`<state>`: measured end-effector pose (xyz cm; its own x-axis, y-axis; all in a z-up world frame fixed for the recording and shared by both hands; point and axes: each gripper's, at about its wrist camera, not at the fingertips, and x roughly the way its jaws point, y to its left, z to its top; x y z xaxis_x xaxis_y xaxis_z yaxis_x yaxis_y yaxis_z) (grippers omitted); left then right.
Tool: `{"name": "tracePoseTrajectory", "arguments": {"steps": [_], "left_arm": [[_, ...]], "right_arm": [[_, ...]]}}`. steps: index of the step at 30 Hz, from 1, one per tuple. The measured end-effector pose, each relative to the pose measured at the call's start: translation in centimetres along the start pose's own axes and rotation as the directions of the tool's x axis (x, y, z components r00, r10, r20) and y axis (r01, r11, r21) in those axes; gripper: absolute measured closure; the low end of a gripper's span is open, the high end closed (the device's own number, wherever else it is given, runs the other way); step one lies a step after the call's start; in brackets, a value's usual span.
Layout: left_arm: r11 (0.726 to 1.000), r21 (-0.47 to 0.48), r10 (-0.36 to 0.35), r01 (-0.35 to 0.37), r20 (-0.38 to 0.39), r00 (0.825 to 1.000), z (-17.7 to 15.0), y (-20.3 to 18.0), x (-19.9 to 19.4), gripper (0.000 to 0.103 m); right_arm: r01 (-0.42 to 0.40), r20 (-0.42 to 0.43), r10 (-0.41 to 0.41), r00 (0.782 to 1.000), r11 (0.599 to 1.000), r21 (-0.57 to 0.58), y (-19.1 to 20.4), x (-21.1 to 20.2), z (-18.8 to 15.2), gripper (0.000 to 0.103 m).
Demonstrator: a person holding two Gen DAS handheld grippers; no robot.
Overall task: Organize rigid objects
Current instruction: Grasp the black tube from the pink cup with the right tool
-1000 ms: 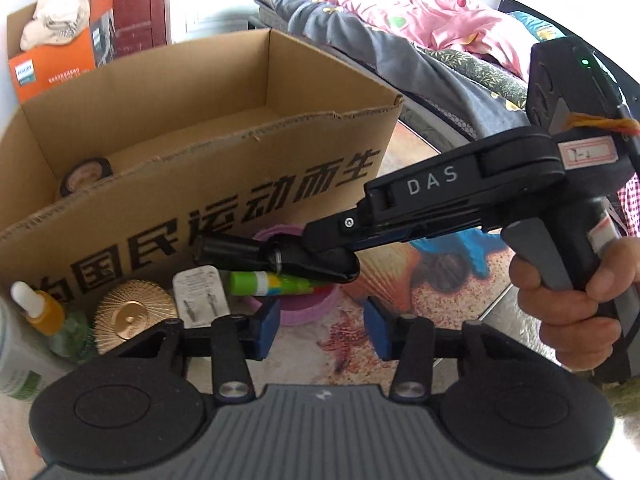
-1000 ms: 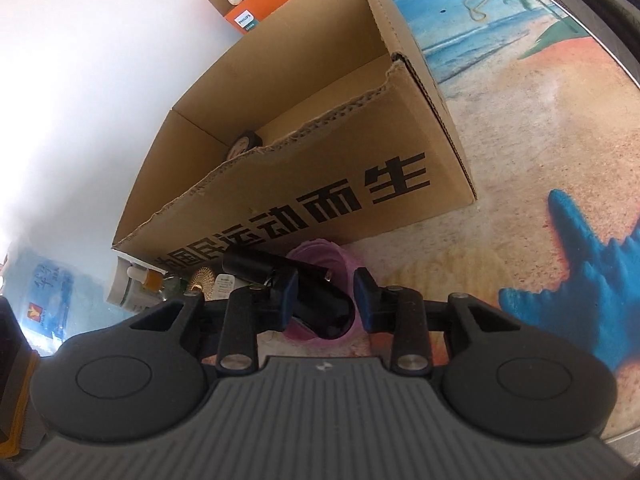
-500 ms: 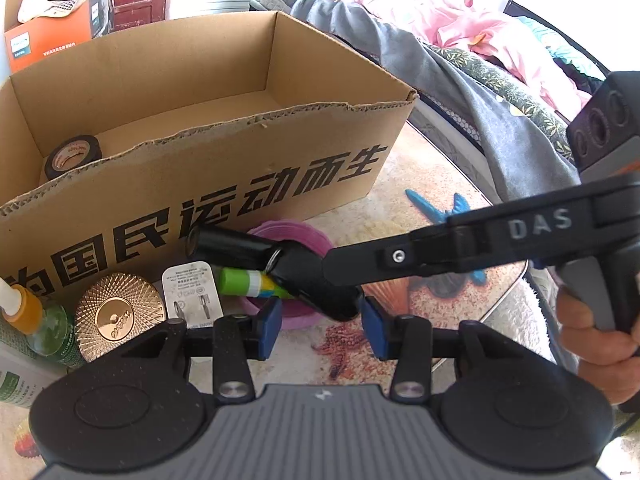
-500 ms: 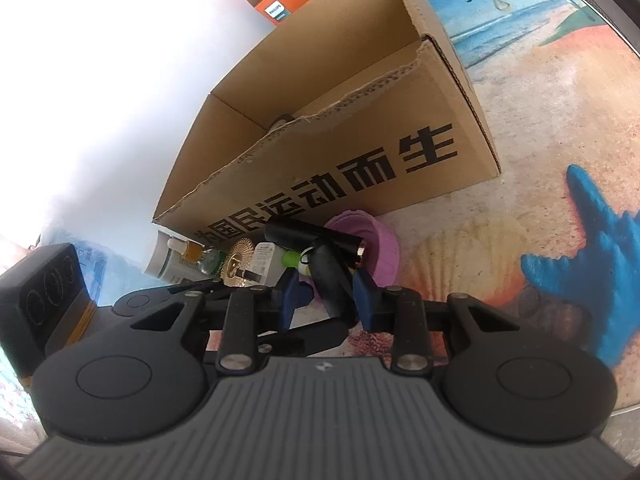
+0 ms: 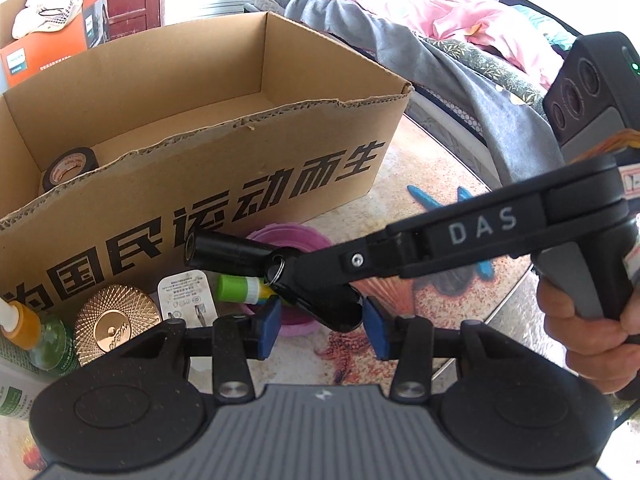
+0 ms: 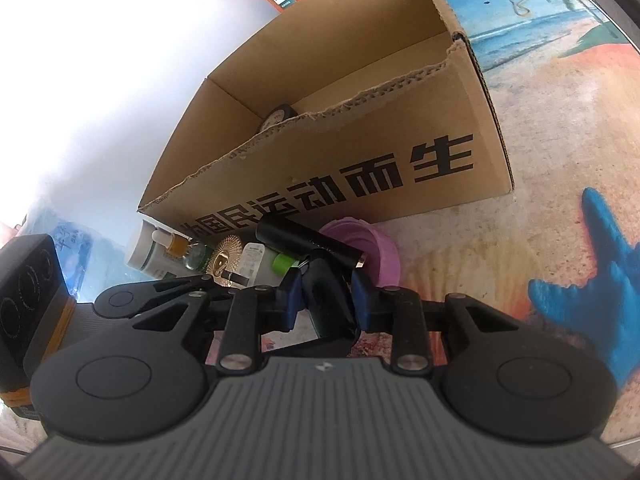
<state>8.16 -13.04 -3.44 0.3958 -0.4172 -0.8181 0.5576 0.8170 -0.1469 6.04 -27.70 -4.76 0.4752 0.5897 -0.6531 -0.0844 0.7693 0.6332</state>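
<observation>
Here's the worktop (image 5: pixel 436 184), printed with a beach scene of sand, shells and blue starfish. A big open cardboard box (image 5: pixel 240 184) sits squarely on it. Lined up just in front of the box: a pink bowl (image 5: pixel 296 236), a white charger plug (image 5: pixel 186 292), a gold ribbed disc (image 5: pixel 114 322) and an orange-capped dropper bottle (image 5: pixel 24 324) at the far left.
</observation>
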Motion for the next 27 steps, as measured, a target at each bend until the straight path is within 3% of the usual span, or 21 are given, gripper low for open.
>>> {"name": "tracePoseTrajectory", "arguments": {"steps": [5, 10, 19, 27], "left_arm": [[1.0, 0.013, 0.014, -0.014, 0.004, 1.0, 0.0, -0.3, 0.1, 0.056], [0.999, 0.017, 0.033, -0.033, 0.012, 0.999, 0.0, -0.3, -0.1, 0.059], [0.999, 0.015, 0.042, -0.043, 0.034, 0.999, -0.1, -0.2, -0.4, 0.064], [1.0, -0.016, 0.012, -0.011, 0.077, 0.997, -0.2, 0.1, -3.1, 0.066]], "right_arm": [[-0.005, -0.008, 0.005, 1.0, 1.0, -0.008, 0.0, 0.3, -0.3, 0.075], [-0.011, 0.007, 0.011, 1.0, 1.0, -0.005, 0.3, -0.2, -0.7, 0.089], [0.024, 0.051, -0.023, 0.998, 1.0, -0.016, 1.7, -0.8, -1.2, 0.092], [0.026, 0.084, -0.019, 0.996, 0.996, -0.082, 5.2, -2.8, -1.5, 0.097]]}}
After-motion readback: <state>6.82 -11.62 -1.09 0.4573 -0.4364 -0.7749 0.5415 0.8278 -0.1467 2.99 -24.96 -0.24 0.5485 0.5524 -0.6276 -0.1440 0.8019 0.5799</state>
